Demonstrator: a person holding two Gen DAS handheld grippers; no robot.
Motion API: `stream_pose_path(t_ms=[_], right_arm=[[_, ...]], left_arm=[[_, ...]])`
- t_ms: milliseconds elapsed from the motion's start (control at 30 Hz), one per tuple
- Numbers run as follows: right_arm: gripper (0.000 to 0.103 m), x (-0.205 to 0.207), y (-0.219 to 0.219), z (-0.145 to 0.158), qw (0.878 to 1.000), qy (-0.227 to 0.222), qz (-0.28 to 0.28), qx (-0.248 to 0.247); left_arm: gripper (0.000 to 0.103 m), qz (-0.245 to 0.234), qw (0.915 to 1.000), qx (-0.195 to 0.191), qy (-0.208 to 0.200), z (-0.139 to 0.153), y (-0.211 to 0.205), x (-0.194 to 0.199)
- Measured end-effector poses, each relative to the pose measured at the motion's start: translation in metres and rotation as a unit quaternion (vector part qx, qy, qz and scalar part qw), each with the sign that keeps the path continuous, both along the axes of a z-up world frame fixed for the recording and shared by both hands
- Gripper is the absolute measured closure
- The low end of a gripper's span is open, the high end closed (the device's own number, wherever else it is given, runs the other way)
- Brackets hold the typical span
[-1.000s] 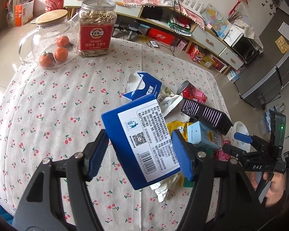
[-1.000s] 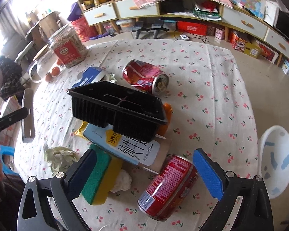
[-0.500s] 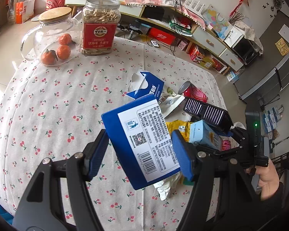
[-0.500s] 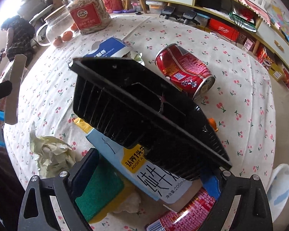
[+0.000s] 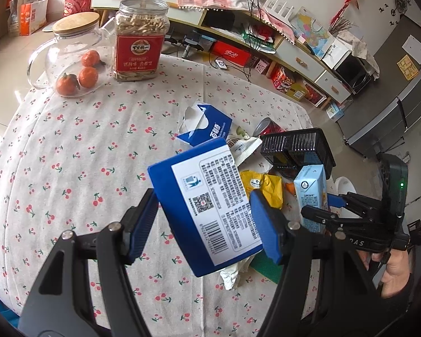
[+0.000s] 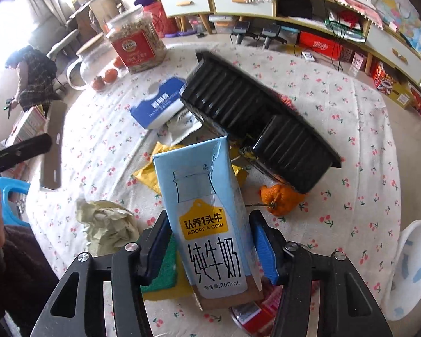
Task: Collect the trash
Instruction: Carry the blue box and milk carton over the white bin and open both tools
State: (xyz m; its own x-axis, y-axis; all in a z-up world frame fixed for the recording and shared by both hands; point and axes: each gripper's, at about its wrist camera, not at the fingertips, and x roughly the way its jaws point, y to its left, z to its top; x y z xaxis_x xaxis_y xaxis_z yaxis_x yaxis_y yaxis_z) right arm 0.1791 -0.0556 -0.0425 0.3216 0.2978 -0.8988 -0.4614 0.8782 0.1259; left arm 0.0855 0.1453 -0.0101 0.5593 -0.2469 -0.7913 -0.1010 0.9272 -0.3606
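Observation:
My left gripper (image 5: 205, 224) is shut on a blue box with a white label (image 5: 207, 207), held above the cherry-print tablecloth (image 5: 70, 154). My right gripper (image 6: 210, 238) has a light-blue milk carton (image 6: 207, 213) between its pads. Its jaws are closing, and both pads touch the carton's sides. The left wrist view shows the carton (image 5: 311, 193) upright in that gripper. Behind it a black plastic tray (image 6: 255, 123) lies tipped over. Around it lie crumpled paper (image 6: 106, 224), a green sponge (image 6: 162, 269), a yellow wrapper (image 6: 148, 174), an orange peel (image 6: 280, 199) and a red can (image 6: 252, 317).
A blue tissue pack (image 5: 207, 129) and a second red can (image 5: 268, 127) lie mid-table. A seed jar (image 5: 140, 42) and a glass jug with tangerines (image 5: 73, 56) stand at the far edge. A white basin (image 6: 412, 266) sits on the floor at right. A person (image 6: 33, 75) is in the background.
My right gripper moved in over the milk carton and narrowed its jaws onto it. The carton now stands tilted up, free of the black tray. My left gripper kept still with the blue box.

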Motion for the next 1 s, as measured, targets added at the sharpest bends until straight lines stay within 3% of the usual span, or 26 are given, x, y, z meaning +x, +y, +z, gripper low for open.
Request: stream_pose_path(t_ms=[267,500,700,1000], right_arm=[[0.046,-0.017,-0.029,0.042,0.997,-0.04,-0.029,0.063],[0.046,-0.032,-0.074,0.078,0.989,-0.077,-0.073,0.104],[0.046,-0.051,-0.15,0.078,0.98,-0.087,-0.157,0.084],[0.046,-0.069,-0.262,0.07,0.957,-0.083,-0.265,0.079]], left_arm=[[0.035,-0.024,0.9995,0.001,-0.022,0.014,-0.028,0.0],[0.035,-0.076,0.9963,0.012,-0.039,0.025,-0.081,0.006],[0.035,-0.115,0.9918,0.023,-0.05,0.032,-0.133,0.013],[0.035,-0.175,0.982,0.033,-0.062,0.039,-0.225,0.03]])
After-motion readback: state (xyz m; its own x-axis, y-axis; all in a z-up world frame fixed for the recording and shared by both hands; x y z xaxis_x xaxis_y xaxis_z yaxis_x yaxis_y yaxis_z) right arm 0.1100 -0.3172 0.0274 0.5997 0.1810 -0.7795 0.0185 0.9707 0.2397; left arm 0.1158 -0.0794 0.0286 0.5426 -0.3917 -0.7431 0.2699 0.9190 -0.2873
